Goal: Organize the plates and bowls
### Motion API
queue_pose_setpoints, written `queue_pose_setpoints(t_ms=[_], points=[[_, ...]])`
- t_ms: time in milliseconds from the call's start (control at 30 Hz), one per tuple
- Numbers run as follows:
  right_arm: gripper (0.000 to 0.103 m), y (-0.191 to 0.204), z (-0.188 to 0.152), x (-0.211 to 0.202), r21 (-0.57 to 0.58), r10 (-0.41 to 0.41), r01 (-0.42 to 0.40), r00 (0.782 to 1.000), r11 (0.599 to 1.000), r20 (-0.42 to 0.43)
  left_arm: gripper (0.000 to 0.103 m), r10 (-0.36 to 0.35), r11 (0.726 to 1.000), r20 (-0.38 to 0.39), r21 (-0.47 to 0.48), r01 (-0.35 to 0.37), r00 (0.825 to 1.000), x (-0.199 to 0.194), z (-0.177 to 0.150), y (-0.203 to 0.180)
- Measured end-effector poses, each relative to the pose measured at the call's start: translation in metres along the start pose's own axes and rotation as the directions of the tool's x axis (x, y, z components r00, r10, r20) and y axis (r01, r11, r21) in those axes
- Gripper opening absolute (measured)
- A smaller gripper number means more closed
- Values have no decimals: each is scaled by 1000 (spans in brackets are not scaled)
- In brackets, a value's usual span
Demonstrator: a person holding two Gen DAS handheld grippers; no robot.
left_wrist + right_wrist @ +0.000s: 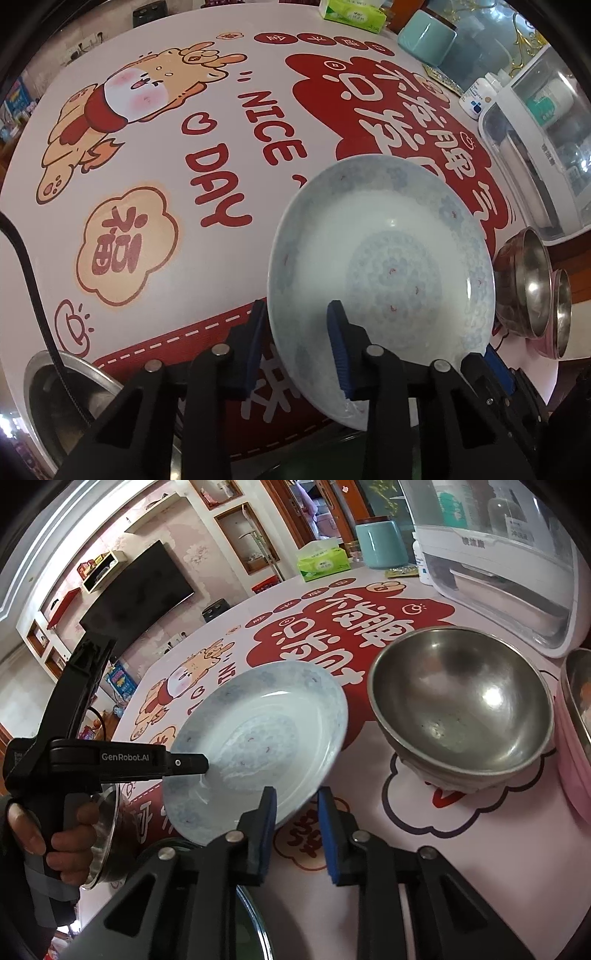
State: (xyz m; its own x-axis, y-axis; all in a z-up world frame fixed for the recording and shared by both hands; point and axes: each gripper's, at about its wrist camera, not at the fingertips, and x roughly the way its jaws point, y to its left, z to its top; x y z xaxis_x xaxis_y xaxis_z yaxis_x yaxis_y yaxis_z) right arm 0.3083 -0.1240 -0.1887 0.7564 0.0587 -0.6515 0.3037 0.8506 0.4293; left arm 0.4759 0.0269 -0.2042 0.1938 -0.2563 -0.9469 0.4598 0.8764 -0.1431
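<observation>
**Left wrist view.** Clamped on near rim of plate (384, 258) by left gripper (297, 321): one pad inside the dish, the other outside beneath the rim. Plate tilted, apparently clear of table (155, 229), right of centre. Nothing in the plate. At right, just beside the plate: two steel bowls (528, 284), seen edge-on, contents not visible from here. Far right: clear plastic box (546, 122) holding bottles. Near left: steel pan (55, 387), inside mostly hidden.

**Right wrist view.** Clenched on the opposite, right-hand rim of the same plate by right gripper (297, 805); left pad over the inner face, right pad under the edge. Contact of the under pad judged probable, not certain. Left tool handle held in a hand (62, 834) at near left. Right of the plate, close but apart: large steel bowl, nested in another below it, empty apart from a few specks. Pink bowl (572, 753) at right edge, standing separately.

**Progress (judged).** Bowls partly stacked; pink bowl not yet joined. Plate gripped on both sides, not yet set down. Most sorting left.
</observation>
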Motion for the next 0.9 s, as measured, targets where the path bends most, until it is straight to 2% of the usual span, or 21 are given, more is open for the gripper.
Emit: queue_pose_setpoints(t_ms=[400, 533, 600, 633, 667, 733, 800, 900], points=[[20, -1, 0, -2, -7, 6, -6, 1000, 1000, -5, 26, -17, 1000, 42, 24, 16, 999, -3, -8, -1], [20, 0, 3, -11, -8, 27, -27, 999, 1000, 19, 26, -37, 999, 67, 24, 36, 997, -11, -13, -1], [16, 2, 5, -17, -24, 38, -37, 998, 999, 40, 26, -51, 999, 89, 23, 49, 995, -17, -15, 0], [1, 4, 5, -21, -36, 59, -58, 997, 998, 53, 26, -58, 998, 103, 22, 56, 993, -21, -16, 0], [0, 12, 6, -23, -62, 159, -156, 987, 986, 40, 24, -87, 996, 109, 24, 85, 990, -26, -17, -1], [0, 31, 5, -22, -134, 158, -153, 987, 979, 26, 21, -133, 991, 100, 31, 131, 986, -30, -20, -6], [0, 52, 2, -22, -207, 168, -161, 986, 965, 19, 21, -120, 992, 91, 43, 116, 989, -33, -24, -16], [0, 60, 1, -24, -183, 194, -188, 981, 965, 16, 21, -126, 992, 65, 20, 125, 990, -31, -29, -16]])
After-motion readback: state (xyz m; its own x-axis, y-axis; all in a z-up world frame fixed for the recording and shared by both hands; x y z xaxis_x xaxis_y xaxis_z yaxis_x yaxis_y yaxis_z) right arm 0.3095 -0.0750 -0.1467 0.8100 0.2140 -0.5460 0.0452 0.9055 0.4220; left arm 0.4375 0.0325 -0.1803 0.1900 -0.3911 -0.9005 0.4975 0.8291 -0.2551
